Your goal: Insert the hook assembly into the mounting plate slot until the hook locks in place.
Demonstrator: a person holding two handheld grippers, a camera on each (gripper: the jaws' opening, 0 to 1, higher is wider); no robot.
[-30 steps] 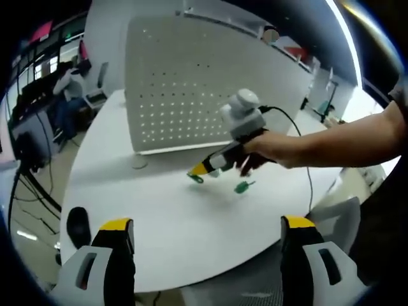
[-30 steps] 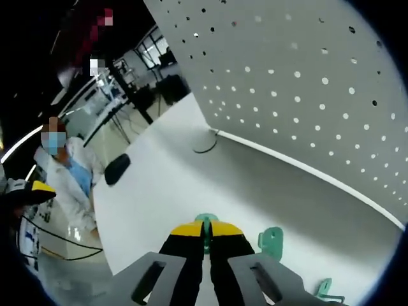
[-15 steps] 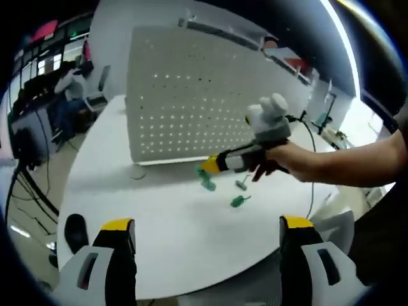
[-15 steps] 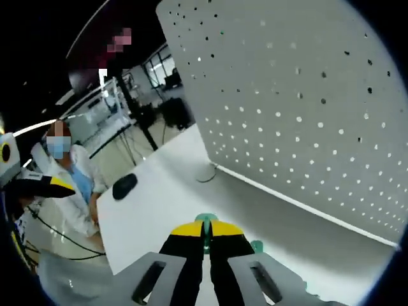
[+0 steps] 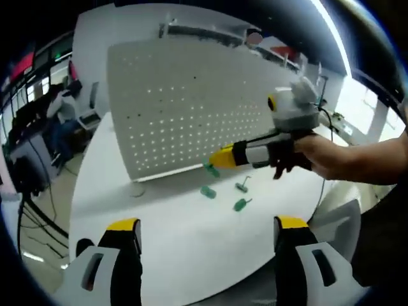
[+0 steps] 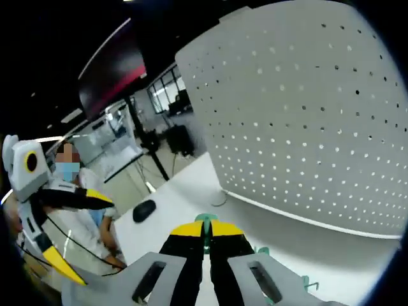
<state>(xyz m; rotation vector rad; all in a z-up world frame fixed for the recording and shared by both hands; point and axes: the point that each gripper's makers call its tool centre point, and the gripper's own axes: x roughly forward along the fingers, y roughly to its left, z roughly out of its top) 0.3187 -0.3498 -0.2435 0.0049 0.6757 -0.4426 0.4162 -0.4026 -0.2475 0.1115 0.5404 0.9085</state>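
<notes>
The step in hand is carrying a hook (image 6: 205, 221) to the pegboard (image 5: 185, 108), and doing it well depends mostly on alignment. The right gripper (image 5: 217, 157) holds the green hook pinched between its closed yellow-tipped jaws, with only a sliver of green showing past the tips in the right gripper view. It sits raised above the table (image 5: 178, 236), near the board's lower edge. By judgement, the hook's back tabs should meet a pair of holes squarely, so the gripper ought to approach level and face-on, not at a slant, then press in and settle downward until the hook seats. A slow final approach would help, since the grip covers most of the part and hides how it is turned. The board stands upright and looks light, so a hard push may tip or slide it; the left gripper (image 5: 204, 258) hangs wide open near the table's front edge and could brace the board if needed.

The hook is a small teal-green plastic piece, too covered to show its full shape. Three more green hooks (image 5: 208, 192) lie loose on the white table in front of the board, just below the right gripper. The pegboard is a pale grey panel with regular rows of small round holes, standing toward the far side of the table. A dark mouse (image 6: 145, 210) rests on the table's left.
</notes>
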